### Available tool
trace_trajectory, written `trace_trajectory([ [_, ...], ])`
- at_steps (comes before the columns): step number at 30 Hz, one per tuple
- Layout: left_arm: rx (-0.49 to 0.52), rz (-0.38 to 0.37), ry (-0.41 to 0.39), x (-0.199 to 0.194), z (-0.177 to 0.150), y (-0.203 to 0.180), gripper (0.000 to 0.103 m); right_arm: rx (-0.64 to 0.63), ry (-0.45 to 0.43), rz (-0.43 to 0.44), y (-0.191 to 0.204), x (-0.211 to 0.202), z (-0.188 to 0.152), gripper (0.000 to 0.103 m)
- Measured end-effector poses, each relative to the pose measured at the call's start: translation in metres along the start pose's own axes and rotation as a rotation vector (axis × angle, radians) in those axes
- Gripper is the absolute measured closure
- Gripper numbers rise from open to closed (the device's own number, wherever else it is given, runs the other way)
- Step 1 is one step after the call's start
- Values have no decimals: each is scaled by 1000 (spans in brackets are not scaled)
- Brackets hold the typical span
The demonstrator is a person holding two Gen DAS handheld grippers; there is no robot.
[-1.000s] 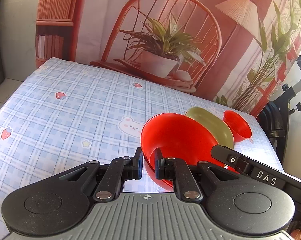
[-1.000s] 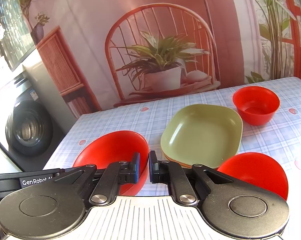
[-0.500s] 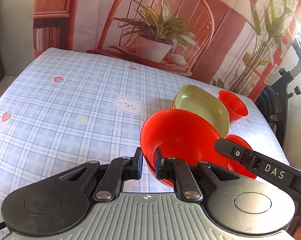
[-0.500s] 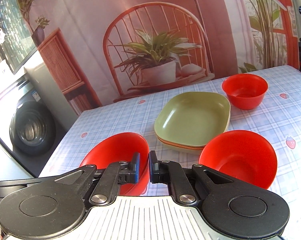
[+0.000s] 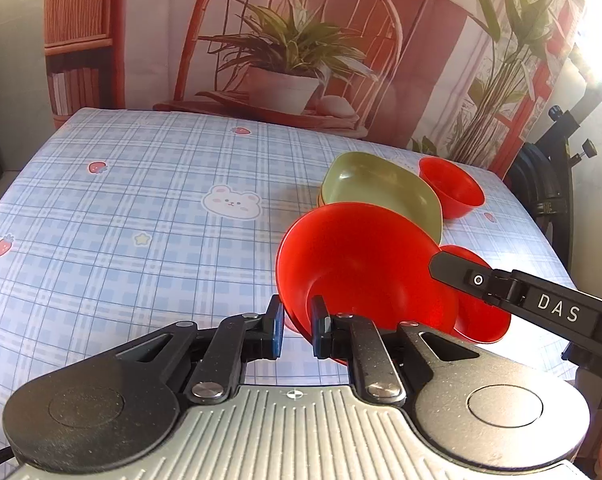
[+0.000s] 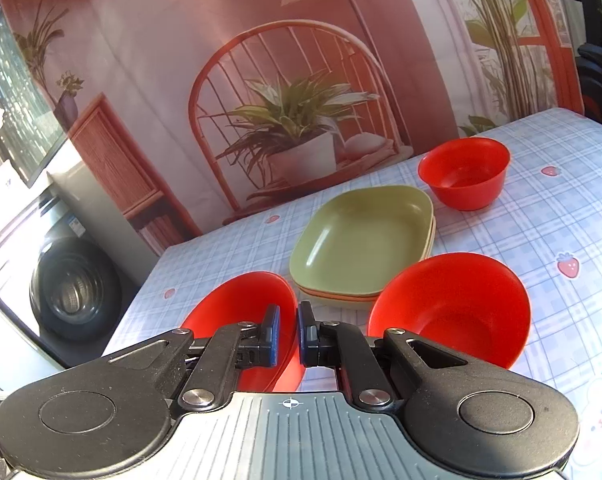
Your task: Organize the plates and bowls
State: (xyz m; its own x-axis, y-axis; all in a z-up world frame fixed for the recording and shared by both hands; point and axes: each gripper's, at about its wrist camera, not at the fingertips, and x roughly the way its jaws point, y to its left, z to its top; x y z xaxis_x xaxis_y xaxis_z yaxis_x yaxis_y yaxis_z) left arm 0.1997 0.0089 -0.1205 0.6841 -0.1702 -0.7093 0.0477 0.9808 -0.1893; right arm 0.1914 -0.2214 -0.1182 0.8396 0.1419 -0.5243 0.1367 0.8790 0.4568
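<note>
A large red bowl (image 5: 365,268) is held at its rim by both grippers, above the checked tablecloth (image 5: 141,208). My left gripper (image 5: 297,328) is shut on its near rim. My right gripper (image 6: 287,334) is shut on the opposite rim of the same bowl (image 6: 241,312); its finger (image 5: 501,284) shows in the left wrist view. A second large red bowl (image 6: 453,304) sits on the table to the right, partly hidden in the left wrist view (image 5: 481,316). A stack of plates with a green one on top (image 6: 365,240) lies behind. A small red bowl (image 6: 465,172) stands beyond it.
A printed backdrop with a chair and plant (image 5: 285,56) hangs behind the table. A washing machine (image 6: 69,292) stands off the table's left side in the right wrist view. Black equipment (image 5: 553,196) stands past the right edge.
Both grippers, still gripping the red bowl, have drawn back and lifted with it. The second large red bowl has come further into view beside it.
</note>
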Motion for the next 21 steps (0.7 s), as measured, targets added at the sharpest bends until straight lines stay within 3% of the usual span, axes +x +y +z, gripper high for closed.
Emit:
trace_trajectory([
  [5,53,-28,17,11,4,-20,87,57,-44,-18,-24,-11,5,94],
  [15,188,-117,43,42,16,-80,87,138,-138,-135,-81,-35,15,93],
  [21,237,-152,80,61,12,-106,87,187,-133,-197,-110,-37,11,93],
])
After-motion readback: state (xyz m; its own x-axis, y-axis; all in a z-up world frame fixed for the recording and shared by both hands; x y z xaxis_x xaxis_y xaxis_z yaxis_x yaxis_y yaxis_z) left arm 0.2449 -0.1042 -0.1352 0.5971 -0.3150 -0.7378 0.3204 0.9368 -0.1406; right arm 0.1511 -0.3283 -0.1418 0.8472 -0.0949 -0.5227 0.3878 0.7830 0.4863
